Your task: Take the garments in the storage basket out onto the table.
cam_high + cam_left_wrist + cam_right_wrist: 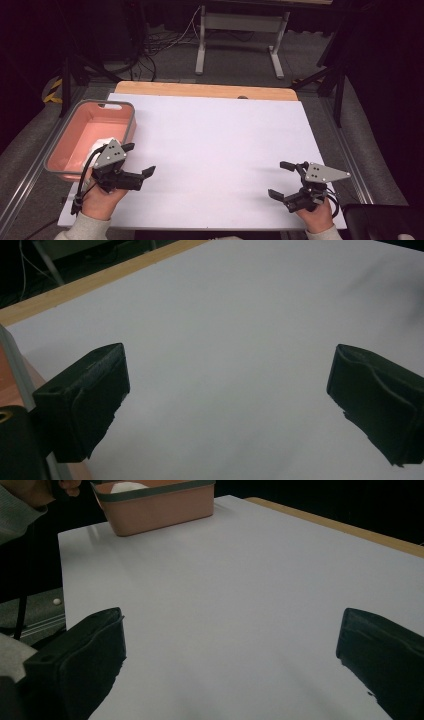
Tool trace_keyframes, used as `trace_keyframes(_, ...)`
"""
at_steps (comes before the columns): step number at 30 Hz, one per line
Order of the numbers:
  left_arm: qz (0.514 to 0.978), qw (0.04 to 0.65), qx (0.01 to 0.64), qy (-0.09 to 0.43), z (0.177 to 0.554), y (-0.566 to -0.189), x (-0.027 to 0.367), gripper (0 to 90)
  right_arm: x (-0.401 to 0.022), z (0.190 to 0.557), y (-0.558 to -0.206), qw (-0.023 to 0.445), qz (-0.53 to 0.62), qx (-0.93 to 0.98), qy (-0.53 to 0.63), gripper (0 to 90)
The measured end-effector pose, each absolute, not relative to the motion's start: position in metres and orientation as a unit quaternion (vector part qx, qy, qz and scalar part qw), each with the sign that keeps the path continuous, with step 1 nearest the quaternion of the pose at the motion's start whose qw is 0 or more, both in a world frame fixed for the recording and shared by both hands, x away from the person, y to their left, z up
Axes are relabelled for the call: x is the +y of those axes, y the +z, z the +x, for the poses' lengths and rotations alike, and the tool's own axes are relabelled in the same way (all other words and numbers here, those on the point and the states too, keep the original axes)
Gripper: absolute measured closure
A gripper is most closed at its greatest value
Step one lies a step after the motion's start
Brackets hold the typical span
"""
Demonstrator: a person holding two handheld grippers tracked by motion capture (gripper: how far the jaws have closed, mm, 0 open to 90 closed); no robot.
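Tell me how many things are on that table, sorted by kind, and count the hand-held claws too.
Hand-held grippers: 2, the left gripper and the right gripper, both open and holding nothing.
Pink bins: 1, the bin at the table's left edge.
White things inside the bin: 1, a white object, too hidden to name.
White table covers: 1, the sheet.
Total: 5.
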State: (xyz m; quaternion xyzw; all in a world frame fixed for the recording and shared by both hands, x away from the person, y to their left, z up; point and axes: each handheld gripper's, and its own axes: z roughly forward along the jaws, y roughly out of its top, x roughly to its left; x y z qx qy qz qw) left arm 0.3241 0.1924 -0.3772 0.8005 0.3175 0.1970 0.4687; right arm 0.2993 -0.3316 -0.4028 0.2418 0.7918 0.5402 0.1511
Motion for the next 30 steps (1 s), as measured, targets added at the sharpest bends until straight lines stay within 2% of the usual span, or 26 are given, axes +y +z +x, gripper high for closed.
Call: trace_keyframes(30, 0.805, 0.439, 0.347, 0.195, 0.358, -0.360, 0.230, 4.7, -0.331, 0.300, -0.405, 0.145, 0.240, 0.793, 0.541, 0.0)
